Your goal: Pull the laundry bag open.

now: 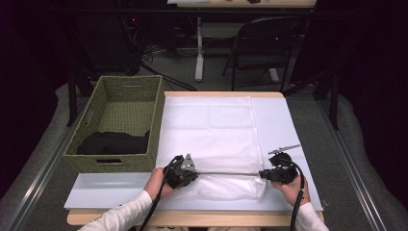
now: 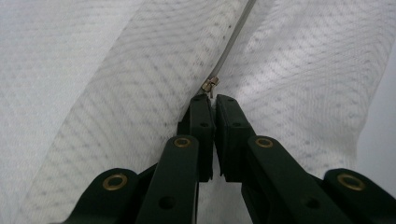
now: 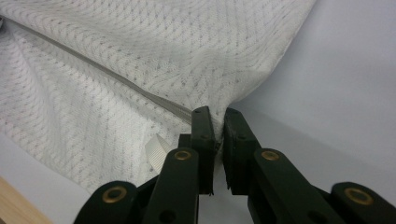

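The white mesh laundry bag [image 1: 216,139] lies flat on the pale sheet [image 1: 284,125] covering the table, its zipper edge [image 1: 226,173] drawn taut along the near side between the two hands. The left gripper [image 2: 213,100] is pinched tight on the small brass zipper pull [image 2: 209,85], jaws nearly together, while the right gripper [image 3: 215,114] is clamped on the bag's corner where the zipper tape [image 3: 102,74] ends. The likeliest trouble, I would say, is the pull slipping out of the left jaws: it is a tiny, smooth metal tab held only at the tips, and a tug slightly off the line of the teeth could free it or jam the slider. If the right grip gives, the soft mesh would bunch and the zipper would lose its tension. The fabric is thin, limp, honeycomb-textured netting, faintly see-through; the tape is a narrow grey strip. A woven green basket [image 1: 120,91] with something dark [image 1: 113,143] inside stands just left of the sheet.
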`<state>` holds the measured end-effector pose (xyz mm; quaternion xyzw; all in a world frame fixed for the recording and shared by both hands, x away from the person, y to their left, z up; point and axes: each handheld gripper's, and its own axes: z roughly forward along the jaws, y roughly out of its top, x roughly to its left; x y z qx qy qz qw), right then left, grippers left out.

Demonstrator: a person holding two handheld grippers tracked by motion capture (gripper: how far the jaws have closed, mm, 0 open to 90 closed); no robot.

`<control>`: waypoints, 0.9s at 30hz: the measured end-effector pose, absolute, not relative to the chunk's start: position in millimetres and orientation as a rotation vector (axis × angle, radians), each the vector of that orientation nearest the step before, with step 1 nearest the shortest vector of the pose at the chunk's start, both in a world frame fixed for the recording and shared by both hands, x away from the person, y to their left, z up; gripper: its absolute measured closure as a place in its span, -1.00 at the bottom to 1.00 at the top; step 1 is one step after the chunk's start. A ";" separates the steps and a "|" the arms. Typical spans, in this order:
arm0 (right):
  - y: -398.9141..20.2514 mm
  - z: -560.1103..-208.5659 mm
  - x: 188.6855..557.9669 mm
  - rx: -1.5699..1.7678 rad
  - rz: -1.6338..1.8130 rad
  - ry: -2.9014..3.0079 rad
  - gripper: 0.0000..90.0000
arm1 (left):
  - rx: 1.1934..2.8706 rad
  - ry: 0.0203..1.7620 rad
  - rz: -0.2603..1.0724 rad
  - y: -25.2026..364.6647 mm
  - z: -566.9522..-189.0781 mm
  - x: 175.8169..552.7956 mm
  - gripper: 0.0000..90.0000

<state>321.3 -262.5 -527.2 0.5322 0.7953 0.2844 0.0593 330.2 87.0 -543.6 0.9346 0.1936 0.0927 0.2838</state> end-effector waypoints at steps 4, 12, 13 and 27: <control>-262.3 -527.1 321.2 1.618 0.858 2.411 0.88 | 2.503 0.536 0.247 94.3 -543.3 328.4 0.92; -262.2 -527.1 321.2 1.616 0.852 2.413 0.88 | 2.502 0.568 0.246 108.0 -542.7 325.7 0.92; -262.2 -527.0 321.2 1.614 0.854 2.413 0.88 | 2.504 0.568 0.245 109.3 -542.5 325.1 0.92; -262.2 -526.7 321.2 1.607 0.839 2.411 0.88 | 2.499 0.645 0.246 135.6 -542.5 316.3 0.92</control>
